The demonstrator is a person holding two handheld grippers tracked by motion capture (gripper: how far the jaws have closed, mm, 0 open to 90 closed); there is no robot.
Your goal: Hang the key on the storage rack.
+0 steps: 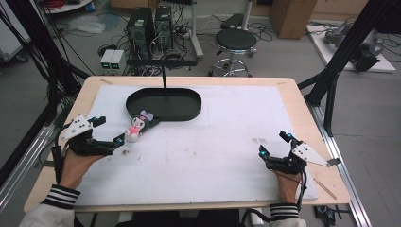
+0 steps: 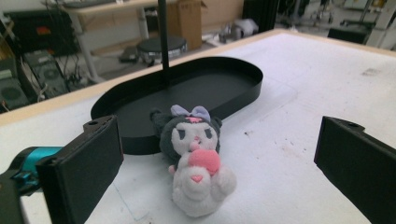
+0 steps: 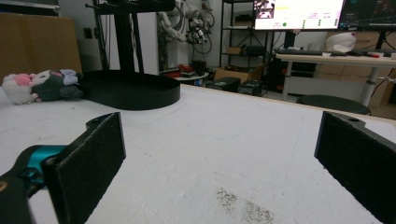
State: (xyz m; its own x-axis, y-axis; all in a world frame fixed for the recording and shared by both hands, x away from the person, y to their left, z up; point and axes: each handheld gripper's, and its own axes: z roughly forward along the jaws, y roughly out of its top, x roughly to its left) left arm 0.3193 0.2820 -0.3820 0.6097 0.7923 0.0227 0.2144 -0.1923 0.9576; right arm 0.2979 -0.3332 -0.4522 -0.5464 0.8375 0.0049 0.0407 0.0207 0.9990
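Your surface (image 1: 293, 94) is pale wood under a white mat (image 1: 227, 142). Beyond its far edge the grey floor (image 1: 283, 56) carries two black computer towers (image 1: 150, 26) amid tangled cables, and a black round stool (image 1: 235, 41) to their right. Cardboard boxes (image 1: 293, 16) stand far right. Black frame struts (image 1: 345, 52) slant down on both sides — and in the right gripper view, lit monitors (image 3: 322, 13) hang above a desk (image 3: 336, 59).

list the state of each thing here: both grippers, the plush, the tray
left gripper: open, aimed at the plush, holding nothing
right gripper: open, holding nothing, low over the table
plush toy: lying on the white mat, head against the tray's rim
black tray: empty, flat on the mat
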